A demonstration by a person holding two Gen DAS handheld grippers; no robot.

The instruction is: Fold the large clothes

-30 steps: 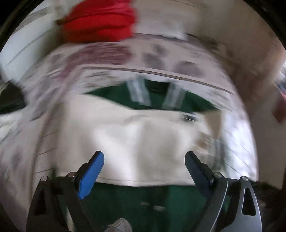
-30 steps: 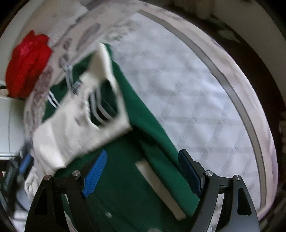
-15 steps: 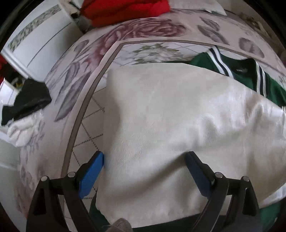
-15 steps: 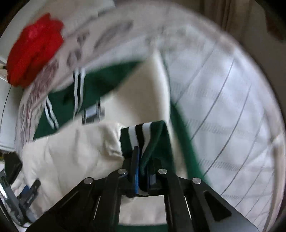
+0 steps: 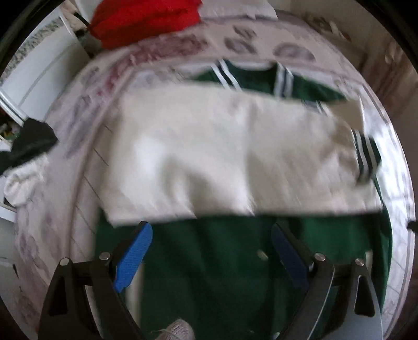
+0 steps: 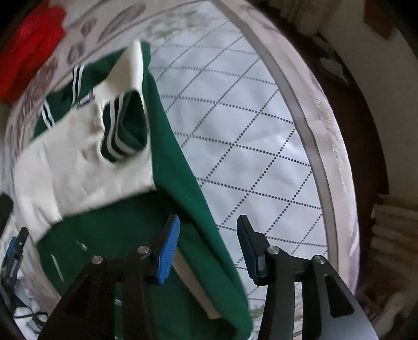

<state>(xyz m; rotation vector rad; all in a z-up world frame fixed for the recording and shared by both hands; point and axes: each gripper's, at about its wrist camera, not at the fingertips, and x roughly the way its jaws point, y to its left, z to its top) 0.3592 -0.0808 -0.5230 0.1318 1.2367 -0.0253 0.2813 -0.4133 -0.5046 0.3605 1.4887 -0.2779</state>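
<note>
Half a second ago your right gripper (image 6: 207, 248) was pinched on the striped cuff (image 6: 122, 133). Now it has let go and its jaws stand partly open with nothing between them. Your left gripper (image 5: 210, 252) is wide open and holds nothing, the same as before, but it has pulled back, so more green shows.

The green jacket (image 5: 209, 261) lies flat on the bed (image 6: 248, 125), in the middle of the left view. Both cream sleeves (image 5: 209, 151) are folded across its chest.

The left view is blurry, so the small things on the jacket front are hard to make out.

The bed has a white checked cover. A red cloth (image 5: 146, 21) sits at the top of the frame.
</note>
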